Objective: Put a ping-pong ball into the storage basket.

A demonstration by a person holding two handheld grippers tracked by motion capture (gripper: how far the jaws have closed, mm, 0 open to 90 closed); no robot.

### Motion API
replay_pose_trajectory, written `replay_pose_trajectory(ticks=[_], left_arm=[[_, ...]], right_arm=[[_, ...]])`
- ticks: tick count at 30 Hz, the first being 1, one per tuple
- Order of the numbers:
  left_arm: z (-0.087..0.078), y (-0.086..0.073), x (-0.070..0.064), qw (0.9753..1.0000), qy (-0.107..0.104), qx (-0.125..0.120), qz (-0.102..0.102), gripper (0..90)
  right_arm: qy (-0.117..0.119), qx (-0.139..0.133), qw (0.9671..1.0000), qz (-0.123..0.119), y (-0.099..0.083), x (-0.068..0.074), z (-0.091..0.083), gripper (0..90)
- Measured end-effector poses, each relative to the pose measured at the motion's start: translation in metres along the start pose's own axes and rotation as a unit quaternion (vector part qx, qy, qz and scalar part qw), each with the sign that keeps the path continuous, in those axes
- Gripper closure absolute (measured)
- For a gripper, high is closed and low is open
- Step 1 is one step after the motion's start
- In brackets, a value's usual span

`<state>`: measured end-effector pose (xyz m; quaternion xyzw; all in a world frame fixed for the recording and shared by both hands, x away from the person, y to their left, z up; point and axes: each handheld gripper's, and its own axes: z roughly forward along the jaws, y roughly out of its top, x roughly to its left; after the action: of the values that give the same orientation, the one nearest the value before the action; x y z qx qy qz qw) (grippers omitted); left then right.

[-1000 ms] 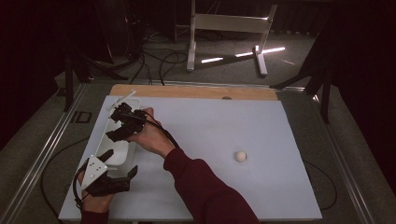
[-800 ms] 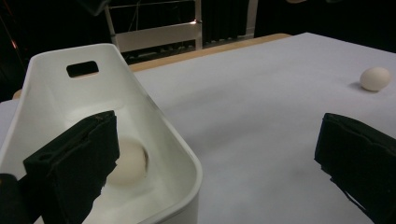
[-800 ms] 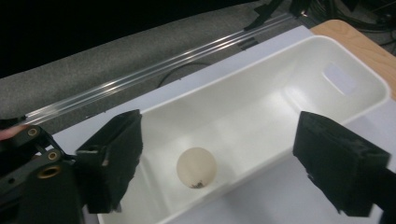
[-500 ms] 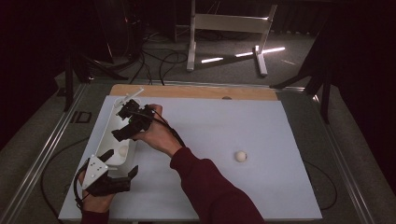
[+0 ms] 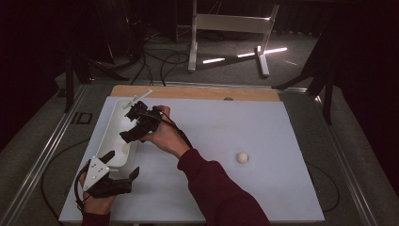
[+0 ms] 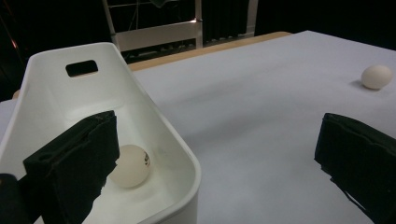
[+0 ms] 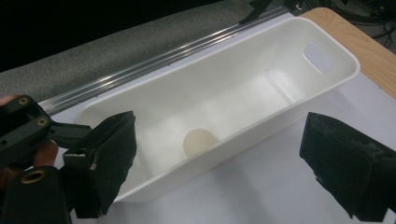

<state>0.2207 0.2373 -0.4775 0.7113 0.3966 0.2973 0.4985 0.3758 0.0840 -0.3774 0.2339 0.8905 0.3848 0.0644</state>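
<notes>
A long white bin (image 5: pixel 113 123) lies along the table's left side. One white ball (image 7: pixel 200 141) rests on its floor, also seen close up as the ball (image 6: pixel 130 165). A second white ball (image 5: pixel 242 158) lies on the open mat to the right, and shows far off as the ball (image 6: pixel 376 77). My right gripper (image 5: pixel 133 123) hovers over the bin's middle, open and empty (image 7: pixel 222 135). My left gripper (image 5: pixel 121 165) is at the bin's near end, open, with one jaw inside the bin and the other outside its wall (image 6: pixel 217 135).
The pale mat (image 5: pixel 263 132) covers the table, with a wooden strip (image 5: pixel 197 92) along its far edge. A metal rail (image 5: pixel 42 160) runs down the left side. A white stand (image 5: pixel 230 28) and cables sit on the floor beyond.
The right hand and its gripper have drifted a little toward the far right above the bin. The left gripper and both balls have stayed put.
</notes>
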Motion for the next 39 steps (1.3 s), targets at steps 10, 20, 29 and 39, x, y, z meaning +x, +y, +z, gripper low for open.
replay_pose_trajectory(ticks=[10,20,29,39], left_arm=[[0.000,0.000,0.000,1.0000,0.000,0.002,0.001,0.4],[0.000,0.000,0.000,1.0000,0.000,0.002,0.000,0.4],[0.003,0.000,0.000,1.0000,-0.002,0.003,0.001,0.4],[0.003,0.000,0.000,1.0000,-0.002,0.003,0.001,0.4]], right_arm=[[-0.004,0.001,1.0000,0.002,-0.006,-0.005,-0.007,10.6],[-0.015,0.000,0.9999,0.005,-0.013,-0.015,-0.020,10.8],[-0.021,-0.007,0.9997,0.007,-0.017,-0.020,-0.032,10.8],[-0.028,-0.011,0.9994,0.015,-0.028,-0.028,-0.042,10.8]])
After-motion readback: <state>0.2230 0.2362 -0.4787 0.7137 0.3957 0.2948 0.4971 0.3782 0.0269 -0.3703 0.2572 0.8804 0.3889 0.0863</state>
